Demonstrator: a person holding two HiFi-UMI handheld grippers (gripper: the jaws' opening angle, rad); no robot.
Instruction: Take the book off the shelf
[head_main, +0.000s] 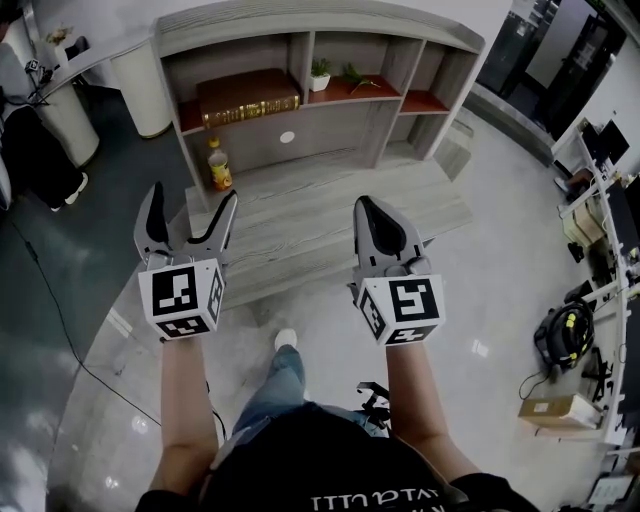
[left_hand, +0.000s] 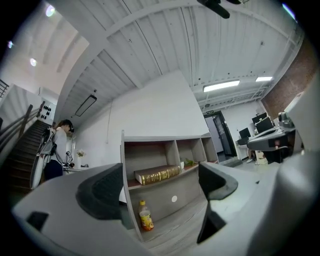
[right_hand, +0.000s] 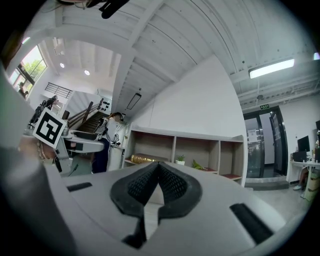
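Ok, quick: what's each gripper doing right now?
Left gripper: jaws open, nothing between them.
Right gripper: jaws shut, empty.

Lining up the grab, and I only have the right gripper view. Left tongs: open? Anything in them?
Observer: The left gripper has its tongs open with nothing between them. Its own view shows the book through the gap, well beyond the tips.
Operator: Anything under the book?
Observer: Yes. A bottle stands upright on the level below, close to the left wall of the shelf.
Operator: Are we at the shelf?
Observer: No. The head view shows the left gripper and the right gripper side by side, short of the shelf and touching nothing.
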